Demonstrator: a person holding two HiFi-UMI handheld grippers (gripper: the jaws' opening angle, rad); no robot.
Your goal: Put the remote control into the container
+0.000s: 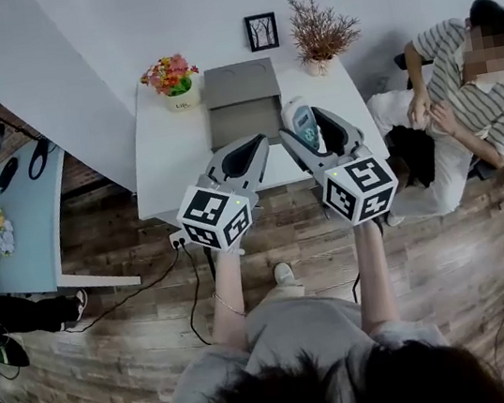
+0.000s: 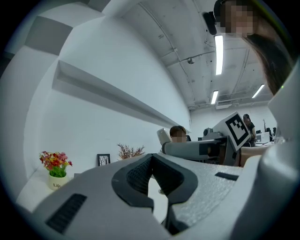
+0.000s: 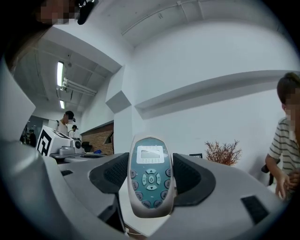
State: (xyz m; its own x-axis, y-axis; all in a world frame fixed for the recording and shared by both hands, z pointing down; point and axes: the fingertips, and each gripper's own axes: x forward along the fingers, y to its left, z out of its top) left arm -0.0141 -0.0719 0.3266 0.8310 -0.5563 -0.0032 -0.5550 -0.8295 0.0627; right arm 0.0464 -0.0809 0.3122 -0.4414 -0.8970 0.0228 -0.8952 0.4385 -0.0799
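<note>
In the head view my right gripper (image 1: 313, 131) hangs above the front edge of the white table (image 1: 168, 152), shut on a grey remote control (image 1: 301, 122) with a teal face. The right gripper view shows that remote (image 3: 150, 173) standing upright between the dark pads (image 3: 111, 174), screen and buttons towards the camera. The grey container (image 1: 243, 116) sits open on the table, just behind and left of the remote. My left gripper (image 1: 245, 155) hovers beside the right one, in front of the container; its jaws (image 2: 150, 177) are shut with nothing in them.
A flower pot (image 1: 175, 81) stands at the table's back left, a dried plant (image 1: 319, 39) at the back right, a small picture frame (image 1: 261, 31) on the wall. A person (image 1: 464, 100) sits to the right. A blue-grey table (image 1: 18, 219) stands left; cables (image 1: 151, 283) cross the floor.
</note>
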